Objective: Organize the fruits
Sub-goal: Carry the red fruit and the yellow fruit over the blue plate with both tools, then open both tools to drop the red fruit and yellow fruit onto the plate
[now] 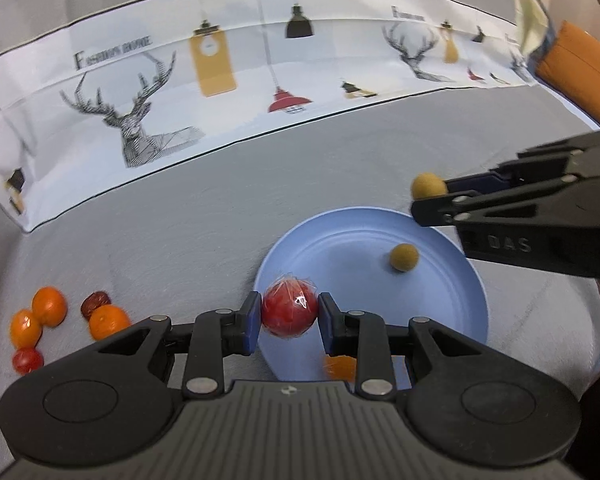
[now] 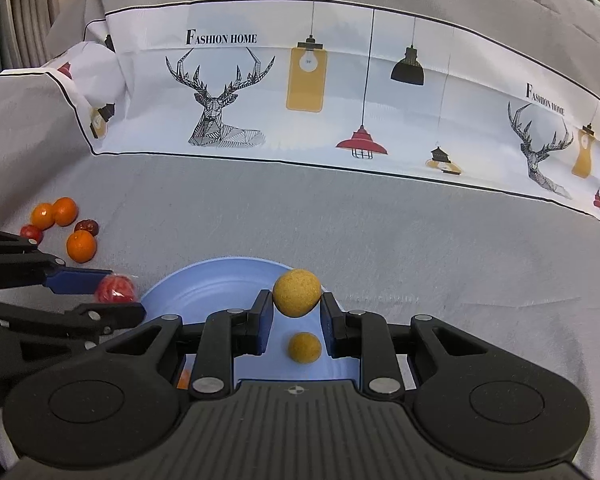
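While looking along the left gripper (image 1: 289,316), seeing its blue-padded fingers pinching a round red fruit wrapped in clear film (image 1: 289,314), hanging over the near left rim of a shallow pale blue round plate (image 1: 452,300). Resting on the plate's floor, a small mustard-yellow ball-shaped fruit (image 1: 404,257), and near the front edge, half hidden behind the gripper's linkage, a blurred orange piece (image 1: 340,366), too unclear to tell what. Reaching in from the right above the plate's far rim, the right gripper (image 1: 430,192), pressing on a larger mustard-yellow round fruit (image 1: 429,186). Lying apart to the left on the grey cloth-covered tabletop (image 1: 180,220): three small orange citrus fruits (image 1: 50,306), a dark red wrinkled date-like fruit (image 1: 95,304) touching one of them, and a small red round fruit (image 1: 28,360). Turning to the right wrist view, finding the right gripper (image 2: 296,310) clamping the larger yellow fruit (image 2: 297,293) over the plate (image 2: 204,292), with the smaller yellow fruit (image 2: 305,347) lying directly below on the plate's floor. Entering from the left, the left gripper (image 2: 118,296) holding the film-wrapped red fruit (image 2: 115,289) just at the plate's left rim. Sitting further left on the cloth, well apart from the plate, the loose cluster of citrus (image 2: 81,246), date-like fruit (image 2: 88,226) and red fruit (image 2: 32,233).
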The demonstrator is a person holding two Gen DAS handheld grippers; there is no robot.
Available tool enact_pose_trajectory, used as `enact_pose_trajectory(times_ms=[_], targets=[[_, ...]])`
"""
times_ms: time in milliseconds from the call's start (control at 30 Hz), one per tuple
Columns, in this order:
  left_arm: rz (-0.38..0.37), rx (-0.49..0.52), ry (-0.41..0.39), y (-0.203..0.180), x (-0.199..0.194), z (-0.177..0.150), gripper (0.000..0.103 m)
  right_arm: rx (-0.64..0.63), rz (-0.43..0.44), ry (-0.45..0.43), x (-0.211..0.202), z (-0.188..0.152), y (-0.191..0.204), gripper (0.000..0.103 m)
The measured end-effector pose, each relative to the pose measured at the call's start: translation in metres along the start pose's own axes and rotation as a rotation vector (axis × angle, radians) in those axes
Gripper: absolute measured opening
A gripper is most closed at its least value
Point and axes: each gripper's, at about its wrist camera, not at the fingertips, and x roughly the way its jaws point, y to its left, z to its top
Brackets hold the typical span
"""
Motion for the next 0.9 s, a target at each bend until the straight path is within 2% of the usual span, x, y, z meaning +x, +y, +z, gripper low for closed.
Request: enact_pose_trajectory(times_ms=[233,900], targets=[[-0.021,0.052,-0.026,-0.0097,-0.0012,-0.0008,0.033,-0.005,0.007,0.01,0.0008,0.0004,0.0005,0.027],[-0.021,0.057,-0.04,-0.0081,-0.003,-0.0006,0.033,-0.015,0.018,0.029,0.0033,0.0,0.002,0.027]])
